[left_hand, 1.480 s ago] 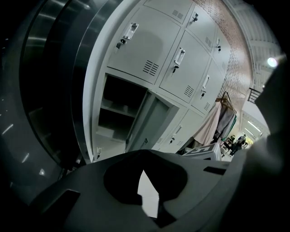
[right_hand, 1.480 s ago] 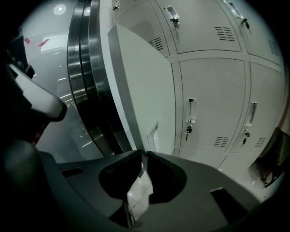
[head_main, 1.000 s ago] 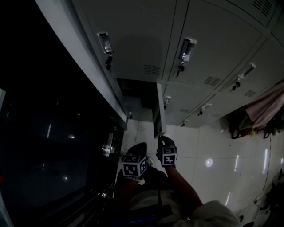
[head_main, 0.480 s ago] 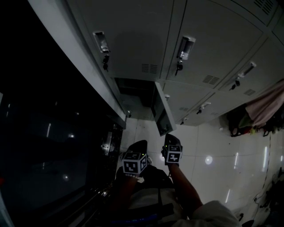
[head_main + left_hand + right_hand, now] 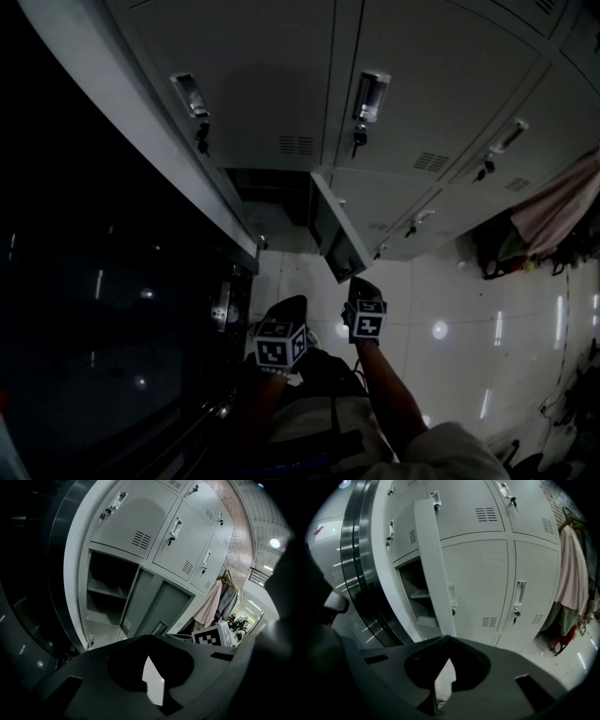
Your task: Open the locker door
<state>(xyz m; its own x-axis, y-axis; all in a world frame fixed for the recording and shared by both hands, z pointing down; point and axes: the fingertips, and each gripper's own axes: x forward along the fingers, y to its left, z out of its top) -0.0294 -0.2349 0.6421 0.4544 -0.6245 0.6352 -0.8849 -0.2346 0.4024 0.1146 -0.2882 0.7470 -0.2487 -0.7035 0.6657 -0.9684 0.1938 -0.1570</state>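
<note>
The grey locker door [image 5: 330, 230] stands swung out from its open compartment [image 5: 272, 192], which is in the lower row. In the right gripper view the door's edge [image 5: 433, 569] and its handle [image 5: 452, 597] face me, with a shelf [image 5: 419, 595] inside the compartment. My right gripper [image 5: 360, 285] hangs just below the door's lower corner, apart from it, shut on nothing. The left gripper [image 5: 287, 307] is lower and to the left, also shut and empty. In the left gripper view, the open compartment [image 5: 105, 592] and the door's inner face [image 5: 157, 606] show ahead.
Closed lockers with handles and keys [image 5: 371, 98] surround the open one. A dark glossy wall with metal trim [image 5: 94, 281] runs along the left. Clothes [image 5: 553, 220] hang at the right over things on the floor. The tiled floor [image 5: 441, 309] is shiny.
The door has swung further out to the right. The right gripper, which was at the door's lower edge, has come away from it and drawn back slightly. The left gripper barely moved.
</note>
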